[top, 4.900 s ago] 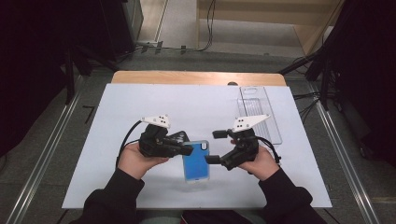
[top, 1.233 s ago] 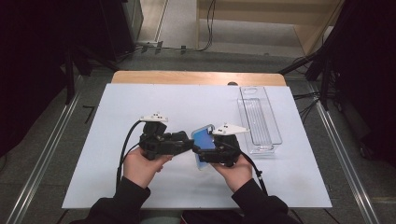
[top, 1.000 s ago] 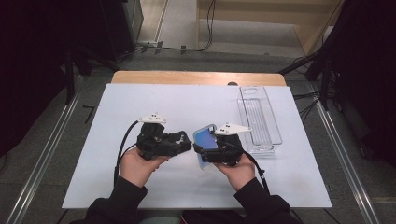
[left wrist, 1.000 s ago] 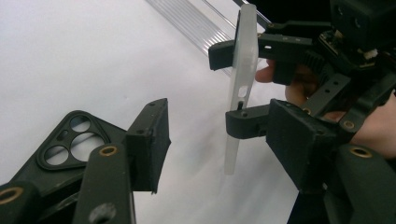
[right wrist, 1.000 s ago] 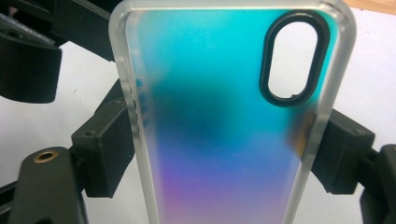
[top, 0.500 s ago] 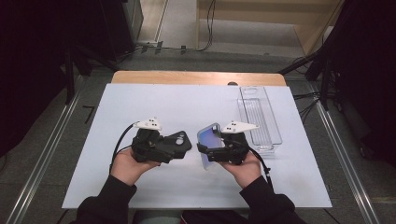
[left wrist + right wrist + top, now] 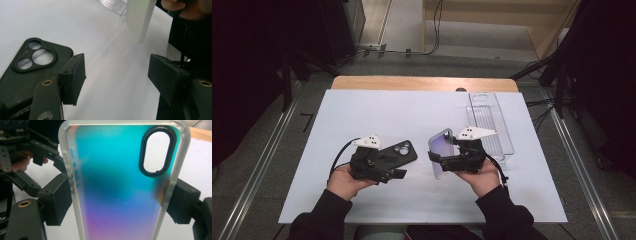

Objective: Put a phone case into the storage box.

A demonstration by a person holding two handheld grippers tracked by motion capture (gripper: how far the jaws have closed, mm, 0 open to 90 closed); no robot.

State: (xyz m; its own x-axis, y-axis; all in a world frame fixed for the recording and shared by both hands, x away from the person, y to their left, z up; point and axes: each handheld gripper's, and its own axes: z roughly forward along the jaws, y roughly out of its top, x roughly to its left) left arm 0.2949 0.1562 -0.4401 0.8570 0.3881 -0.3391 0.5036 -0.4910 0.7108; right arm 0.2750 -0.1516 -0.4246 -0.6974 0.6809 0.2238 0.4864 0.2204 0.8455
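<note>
Apparently no readable writing: iridescent case (image 7: 120, 195), black case (image 7: 397, 152).

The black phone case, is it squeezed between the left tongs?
No, the left tongs stand wide open over bare table, and the black phone case lies flat beside one jaw, not between them.

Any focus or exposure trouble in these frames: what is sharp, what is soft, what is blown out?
High view: sharp, evenly lit, dark surroundings. Left gripper view: black phone case with camera cutouts fairly sharp; white table washes out toward the top. Right gripper view: iridescent translucent phone case is close and soft, its colours smeared.
</note>
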